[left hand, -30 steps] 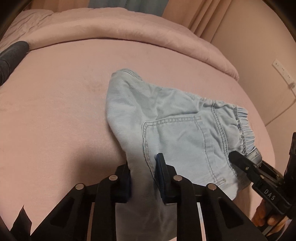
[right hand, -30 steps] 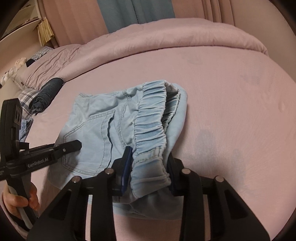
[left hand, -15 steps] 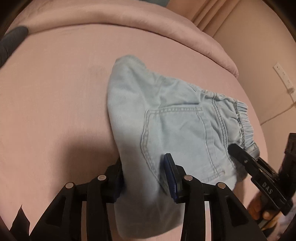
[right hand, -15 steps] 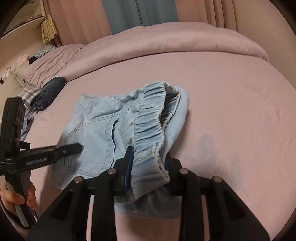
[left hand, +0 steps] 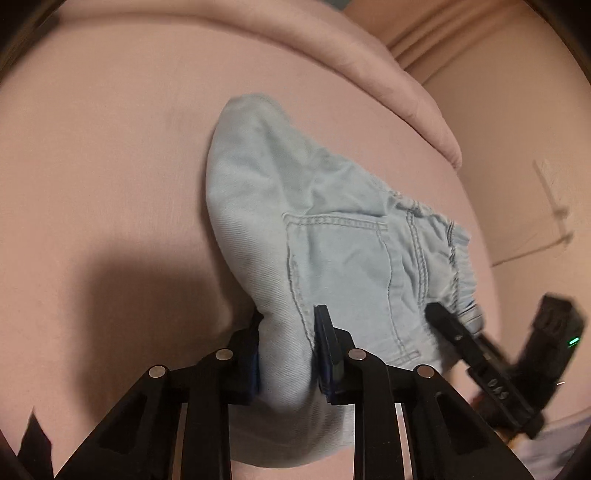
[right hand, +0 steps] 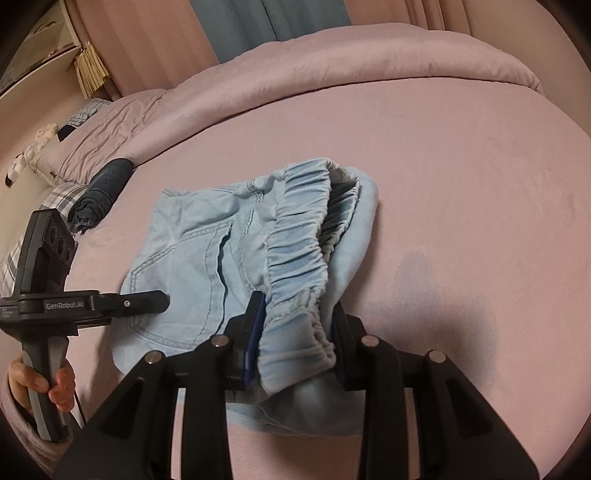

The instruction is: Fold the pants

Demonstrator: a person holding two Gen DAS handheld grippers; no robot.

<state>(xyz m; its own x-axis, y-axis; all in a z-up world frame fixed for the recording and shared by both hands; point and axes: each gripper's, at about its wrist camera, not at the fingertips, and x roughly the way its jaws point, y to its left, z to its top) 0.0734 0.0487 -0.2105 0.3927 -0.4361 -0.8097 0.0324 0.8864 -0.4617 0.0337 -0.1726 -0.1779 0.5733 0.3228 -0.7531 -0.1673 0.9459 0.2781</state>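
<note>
We see light-blue denim pants (left hand: 332, 236), folded into a compact bundle, lying on a pink bedspread (left hand: 110, 166) approx mid-bed, w/ a back pocket (left hand: 340, 266) facing up. Left gripper (left hand: 286, 339) has a thick fold of the denim between its jaws at the near left edge of the bundle; the jaws are closing and the blue pads (left hand: 327, 354) press the cloth on both sides. Right gripper (right hand: 295, 332) pinches the gathered elastic waistband (right hand: 299, 240), which bunches up between its pads and rises in a ridge over the rest of the fabric. In the left-wrist view the right gripper shows at lower right, blurred, its tip touching the waistband end of the pants. In the right-wrist view the left gripper (right hand: 162, 300) comes in from the left edge, fingertip resting on the denim near the pocket stitching, a hand (right hand: 40, 384) wrapped round its handle below. A dark rolled garment (right hand: 103, 188) lies well apart near the pillows (right hand: 99, 136) at upper left; a pink duvet (right hand: 369, 55) is heaped along the far side of the bed, w/ pink and blue curtains (right hand: 266, 22) behind it.
</note>
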